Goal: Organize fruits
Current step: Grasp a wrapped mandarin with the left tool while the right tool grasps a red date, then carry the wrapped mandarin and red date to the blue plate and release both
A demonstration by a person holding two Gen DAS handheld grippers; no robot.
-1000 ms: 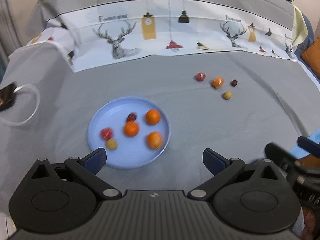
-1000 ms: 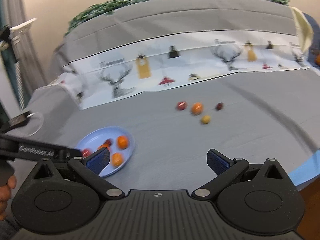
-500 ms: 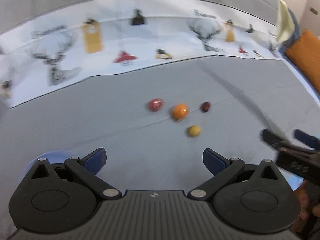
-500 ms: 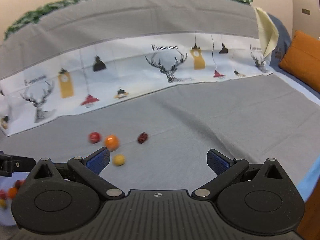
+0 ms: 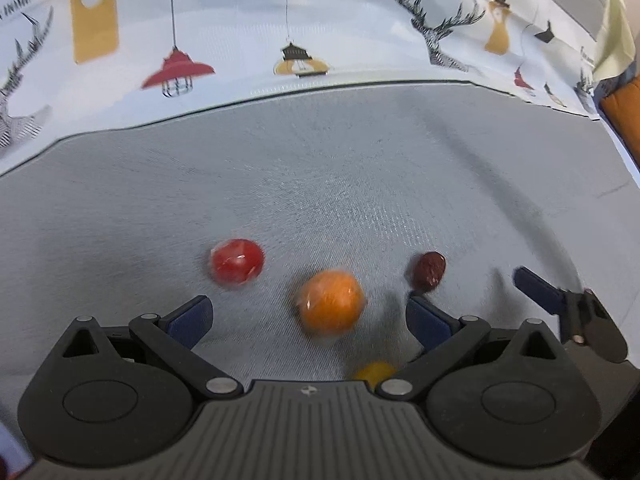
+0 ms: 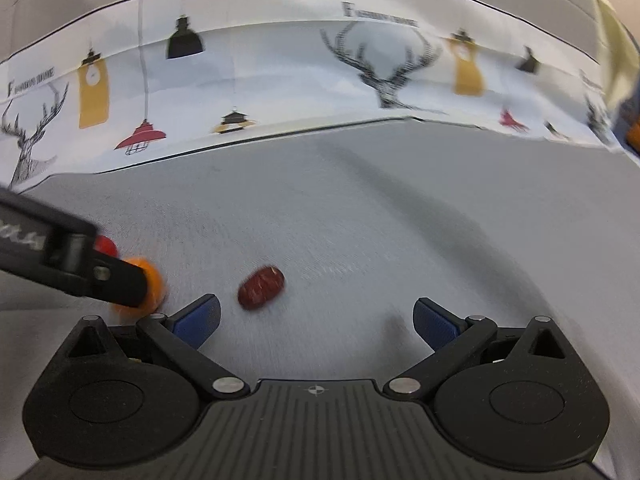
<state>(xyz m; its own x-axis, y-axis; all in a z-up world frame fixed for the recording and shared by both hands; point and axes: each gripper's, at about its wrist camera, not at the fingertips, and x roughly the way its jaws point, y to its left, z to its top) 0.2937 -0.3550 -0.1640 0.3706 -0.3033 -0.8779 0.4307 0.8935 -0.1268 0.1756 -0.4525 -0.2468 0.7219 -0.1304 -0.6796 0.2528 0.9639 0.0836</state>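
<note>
Bright, even light; fruits motion-blurred, fisheye bending at edges.

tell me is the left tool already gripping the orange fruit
No, the left tool is open, and the orange fruit lies on the grey cloth between its fingers, untouched.

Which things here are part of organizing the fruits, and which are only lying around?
Part of the job:
red fruit
orange
dark date
yellow fruit
left gripper
right gripper

Just lying about:
grey cloth
printed cloth
</note>
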